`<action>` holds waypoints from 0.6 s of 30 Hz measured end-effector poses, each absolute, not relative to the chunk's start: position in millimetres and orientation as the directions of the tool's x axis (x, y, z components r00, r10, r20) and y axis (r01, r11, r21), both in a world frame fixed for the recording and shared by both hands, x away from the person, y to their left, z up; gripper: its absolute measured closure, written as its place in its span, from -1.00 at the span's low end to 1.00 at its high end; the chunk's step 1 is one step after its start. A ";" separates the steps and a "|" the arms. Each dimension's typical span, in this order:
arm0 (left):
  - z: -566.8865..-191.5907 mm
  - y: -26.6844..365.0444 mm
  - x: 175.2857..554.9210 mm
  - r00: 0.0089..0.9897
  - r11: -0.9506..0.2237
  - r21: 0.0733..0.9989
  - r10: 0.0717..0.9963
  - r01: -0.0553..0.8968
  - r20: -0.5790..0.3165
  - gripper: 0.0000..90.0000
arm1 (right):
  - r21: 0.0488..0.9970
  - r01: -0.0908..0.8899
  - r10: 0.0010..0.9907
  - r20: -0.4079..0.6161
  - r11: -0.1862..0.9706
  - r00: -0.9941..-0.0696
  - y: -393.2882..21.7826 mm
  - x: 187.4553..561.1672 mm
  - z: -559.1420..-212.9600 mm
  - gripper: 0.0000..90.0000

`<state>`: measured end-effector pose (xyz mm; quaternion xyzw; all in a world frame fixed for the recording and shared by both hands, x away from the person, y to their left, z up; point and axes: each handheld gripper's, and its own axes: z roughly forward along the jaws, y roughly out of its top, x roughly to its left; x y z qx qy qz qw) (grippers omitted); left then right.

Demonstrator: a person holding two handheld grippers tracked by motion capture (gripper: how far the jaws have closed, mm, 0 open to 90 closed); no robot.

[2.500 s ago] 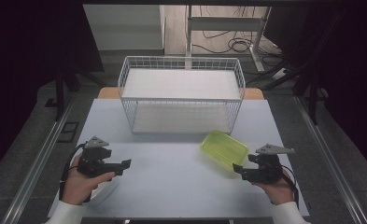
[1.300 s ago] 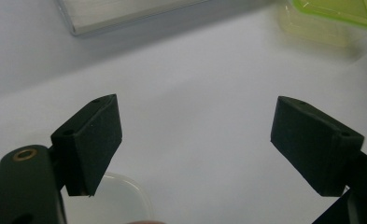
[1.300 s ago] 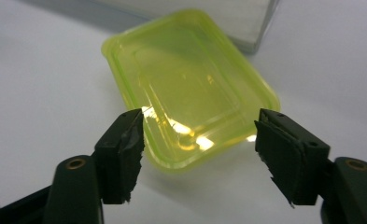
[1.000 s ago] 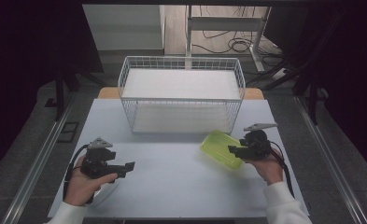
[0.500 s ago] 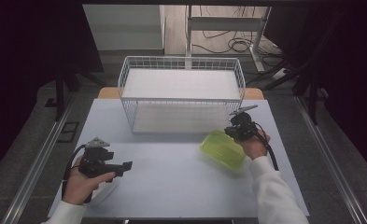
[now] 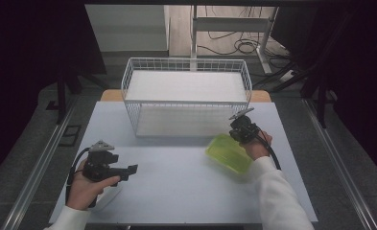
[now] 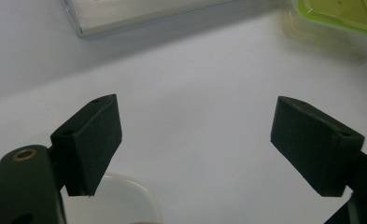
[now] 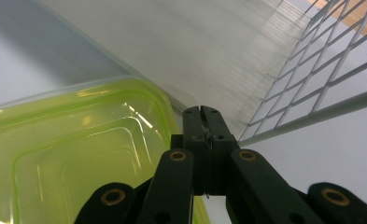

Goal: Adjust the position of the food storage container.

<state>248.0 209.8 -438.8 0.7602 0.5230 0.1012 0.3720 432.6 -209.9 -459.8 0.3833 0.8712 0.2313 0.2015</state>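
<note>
My right tool (image 6: 237, 130) is pinched shut at the far rim of the green container (image 6: 228, 152), right of centre on the tabletop (image 6: 176, 187) near the wire basket (image 6: 186, 98). I cannot tell whether it has the rim, so a thin bite could slip and drop it. My left tool (image 7: 195, 140) is open and empty.

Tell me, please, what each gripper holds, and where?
Left gripper: nothing. Right gripper: fingers shut at the green box rim; a pinch cannot be told.

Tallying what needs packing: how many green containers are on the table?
1: the green container lies right of centre, before the wire basket, at the right gripper.
</note>
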 end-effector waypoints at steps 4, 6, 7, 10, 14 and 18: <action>-440.4 208.8 249.1 0.433 -0.181 0.669 0.872 0.721 -0.231 -0.64 | 0.549 0.573 0.756 -0.183 0.609 -0.629 -209.3 434.3 -462.3 0.99; -442.0 208.3 248.9 0.429 -0.181 0.666 0.874 0.724 -0.229 -0.64 | 0.548 0.561 0.748 -0.199 0.621 -0.634 -207.3 435.6 -463.7 0.99; -442.0 208.3 248.9 0.429 -0.181 0.666 0.874 0.724 -0.229 -0.64 | 0.548 0.561 0.748 -0.199 0.621 -0.634 -207.3 435.6 -463.7 0.99; -442.1 208.2 249.0 0.429 -0.181 0.666 0.874 0.724 -0.229 -0.64 | 0.548 0.562 0.748 -0.194 0.620 -0.635 -202.3 435.0 -464.2 0.99; -444.3 207.3 249.1 0.430 -0.190 0.658 0.874 0.729 -0.224 -0.64 | 0.544 0.550 0.732 -0.193 0.634 -0.653 -196.6 432.5 -464.2 0.99; -444.8 205.8 248.3 0.433 -0.192 0.658 0.873 0.728 -0.224 -0.64 | 0.537 0.533 0.709 -0.190 0.655 -0.679 -189.3 428.6 -464.2 0.99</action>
